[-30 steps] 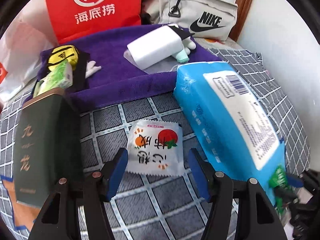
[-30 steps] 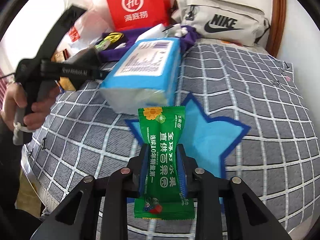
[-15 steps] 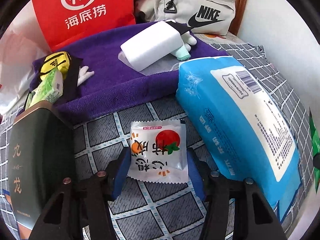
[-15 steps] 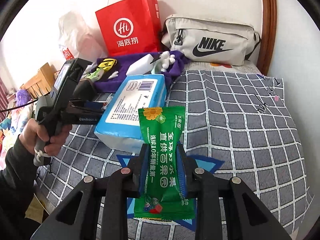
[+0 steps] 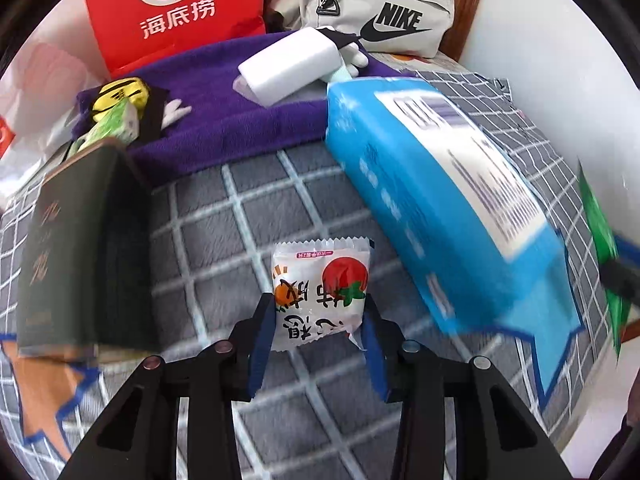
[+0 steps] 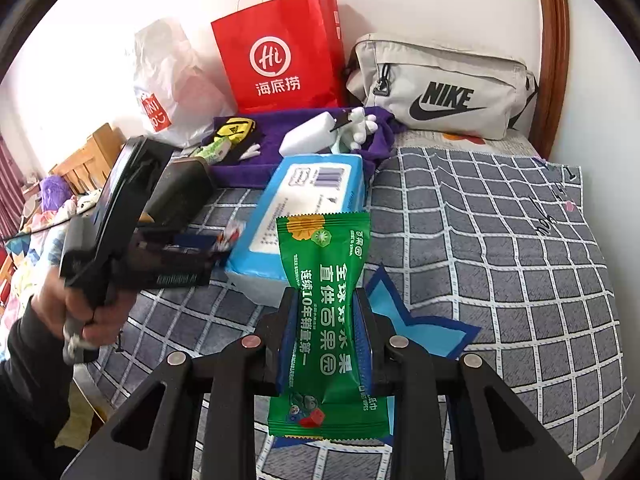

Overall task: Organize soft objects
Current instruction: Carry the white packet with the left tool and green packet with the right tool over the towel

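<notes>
My left gripper [image 5: 318, 322] is shut on a small white sachet [image 5: 320, 280] printed with a tomato and an orange, and holds it just above the grey checked bedspread [image 5: 208, 248]. My right gripper [image 6: 326, 330] is shut on a green wet-wipe packet [image 6: 326, 320] and holds it upright in the air. The left gripper with the sachet's tip also shows in the right wrist view [image 6: 160, 260]. A big blue tissue pack [image 5: 440, 200] lies between the two grippers; it also shows in the right wrist view [image 6: 304, 204].
A purple towel [image 5: 240, 120] at the back carries a white sponge block [image 5: 292, 64], a yellow pouch [image 5: 120, 92] and a green tissue pack [image 5: 112, 128]. A dark green box [image 5: 72, 248] stands left. A red paper bag [image 6: 280, 48] and a Nike bag [image 6: 440, 84] line the wall.
My left gripper closed on the white sachet and lifted it off the bedspread. My right gripper rose and pulled back with the green packet.
</notes>
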Available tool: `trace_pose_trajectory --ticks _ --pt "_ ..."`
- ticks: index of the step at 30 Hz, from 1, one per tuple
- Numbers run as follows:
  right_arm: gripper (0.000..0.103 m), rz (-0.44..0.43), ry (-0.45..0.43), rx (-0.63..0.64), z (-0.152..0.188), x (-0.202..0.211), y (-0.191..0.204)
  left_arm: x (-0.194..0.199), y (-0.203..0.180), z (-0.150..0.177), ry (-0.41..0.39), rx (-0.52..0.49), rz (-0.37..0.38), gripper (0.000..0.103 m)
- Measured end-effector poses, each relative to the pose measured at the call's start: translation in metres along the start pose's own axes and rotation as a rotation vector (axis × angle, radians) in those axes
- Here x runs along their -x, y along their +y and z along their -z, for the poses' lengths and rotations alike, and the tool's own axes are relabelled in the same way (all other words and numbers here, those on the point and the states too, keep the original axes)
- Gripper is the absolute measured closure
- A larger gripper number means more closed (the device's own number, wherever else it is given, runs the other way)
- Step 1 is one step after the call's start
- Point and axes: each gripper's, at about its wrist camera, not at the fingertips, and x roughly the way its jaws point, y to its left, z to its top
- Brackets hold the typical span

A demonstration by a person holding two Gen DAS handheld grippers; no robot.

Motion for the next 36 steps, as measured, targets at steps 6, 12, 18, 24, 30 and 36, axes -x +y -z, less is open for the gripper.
trace_pose_trajectory --ticks 6,12,18,24,30,36 --pt "0.076 0.012 -0.009 -0.004 -0.014 -0.004 0.01 0.019 0.015 0.033 0.029 0.059 -0.017 0.064" --pt "0.076 0.014 -0.007 -0.023 -0.028 -0.016 0.016 0.043 0.045 0.059 0.019 0.128 -0.099 0.065" --pt "0.076 -0.004 -0.025 -0.05 -0.043 -0.016 0.019 0.086 0.07 0.057 -0.066 0.179 -0.142 0.065" --pt "0.076 -0.006 -0.054 -0.024 -0.061 -0.007 0.028 0.12 0.09 0.031 -0.151 0.197 -0.165 0.064" --pt "0.076 -0.006 -0.08 -0.023 -0.081 -0.005 0.028 0.121 0.102 0.0 -0.15 0.218 -0.202 0.064" --pt "0.076 0.0 -0.105 -0.024 -0.101 -0.003 0.024 0.114 0.111 -0.024 -0.155 0.225 -0.214 0.064"
